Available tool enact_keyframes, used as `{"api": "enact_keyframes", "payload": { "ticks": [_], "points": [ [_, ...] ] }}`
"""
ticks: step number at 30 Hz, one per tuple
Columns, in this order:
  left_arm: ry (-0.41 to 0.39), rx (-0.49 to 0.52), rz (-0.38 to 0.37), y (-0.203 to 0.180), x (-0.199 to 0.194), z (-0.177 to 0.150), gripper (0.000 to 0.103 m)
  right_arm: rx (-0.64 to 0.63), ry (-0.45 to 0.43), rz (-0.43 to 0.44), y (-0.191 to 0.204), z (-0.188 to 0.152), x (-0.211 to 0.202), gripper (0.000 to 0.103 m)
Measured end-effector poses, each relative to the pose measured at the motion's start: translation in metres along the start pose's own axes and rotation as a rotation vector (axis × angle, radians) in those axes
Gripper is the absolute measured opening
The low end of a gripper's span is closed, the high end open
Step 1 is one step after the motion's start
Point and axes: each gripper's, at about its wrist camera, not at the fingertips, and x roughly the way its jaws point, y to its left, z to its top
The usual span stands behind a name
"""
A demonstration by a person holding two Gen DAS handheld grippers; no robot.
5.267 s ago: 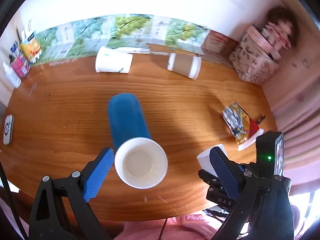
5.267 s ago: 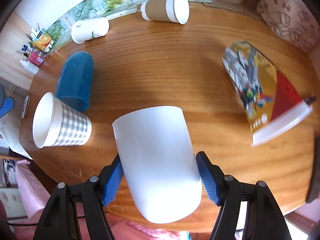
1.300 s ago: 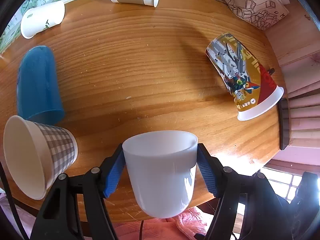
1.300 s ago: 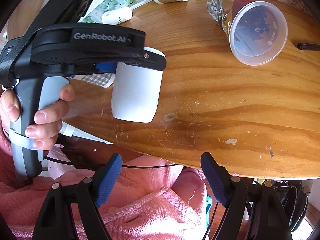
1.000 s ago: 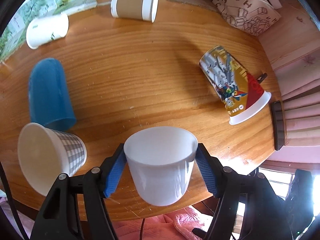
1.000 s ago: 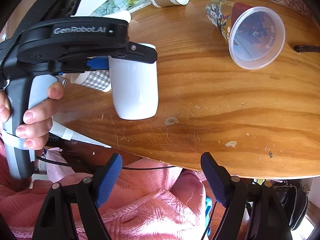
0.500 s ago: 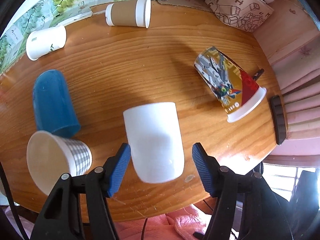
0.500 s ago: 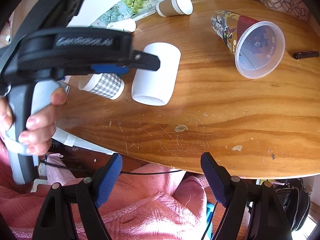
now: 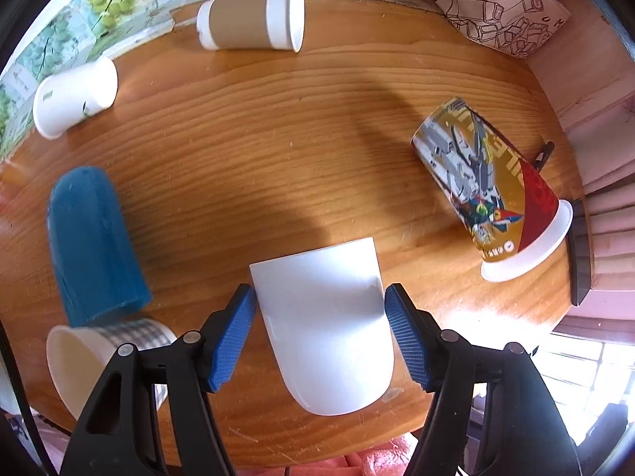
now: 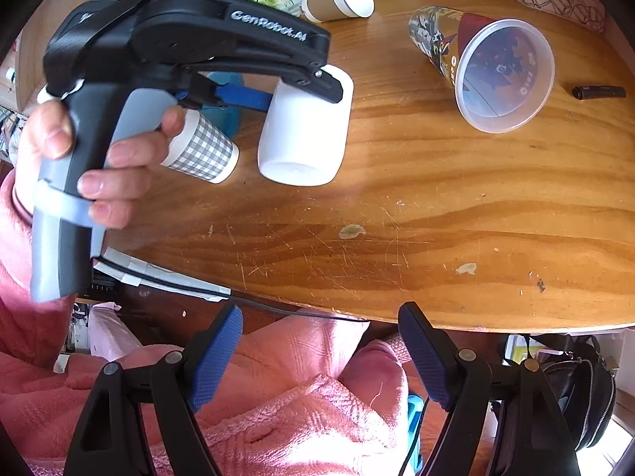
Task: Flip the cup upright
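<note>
Left hand-held gripper (image 9: 319, 331) straddling the white cup (image 9: 325, 325) on the desk (image 9: 278, 139), pads (image 9: 234, 331) just off it; right hand-held gripper (image 10: 319, 361) released, holding nothing.

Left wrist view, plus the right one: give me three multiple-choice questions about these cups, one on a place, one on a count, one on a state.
1. Where is the white cup?
A. Between the fingers of the left gripper
B. At the far edge by the wall
C. Off the table

2. How many cups are on the table?
A. Four
B. Six
C. Eight

3. What state is the right gripper in?
A. Shut on a cup
B. Shut on a pen
C. Open, holding nothing

Answers:
1 A: the blue pads flank its sides.
2 B: the white cup, blue cup, checked cup, small paper cup, brown-sleeved cup and printed cup.
3 C: its fingers stand wide apart off the table edge, with nothing between them.
</note>
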Motion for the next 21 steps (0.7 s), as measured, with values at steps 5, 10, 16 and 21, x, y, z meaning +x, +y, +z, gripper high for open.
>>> {"api": "enact_keyframes", "payload": {
  "ticks": [5, 10, 16, 21],
  "points": [
    [-0.013, 0.012, -0.010, -0.004, 0.001, 0.005, 0.071, 0.002, 0.007, 0.002, 0.003, 0.002, 0.006, 0.081],
    [-0.033, 0.023, -0.038, -0.005, 0.002, 0.011, 0.071, -0.008, 0.013, 0.008, 0.006, 0.004, 0.008, 0.081],
    [-0.095, 0.018, -0.065, -0.006, 0.001, 0.007, 0.070, -0.016, 0.020, 0.007, 0.005, 0.006, 0.010, 0.081],
    [-0.184, 0.053, -0.073, -0.008, -0.005, -0.003, 0.070, -0.007, 0.014, 0.005, 0.001, 0.008, 0.007, 0.081]
  ]
}}
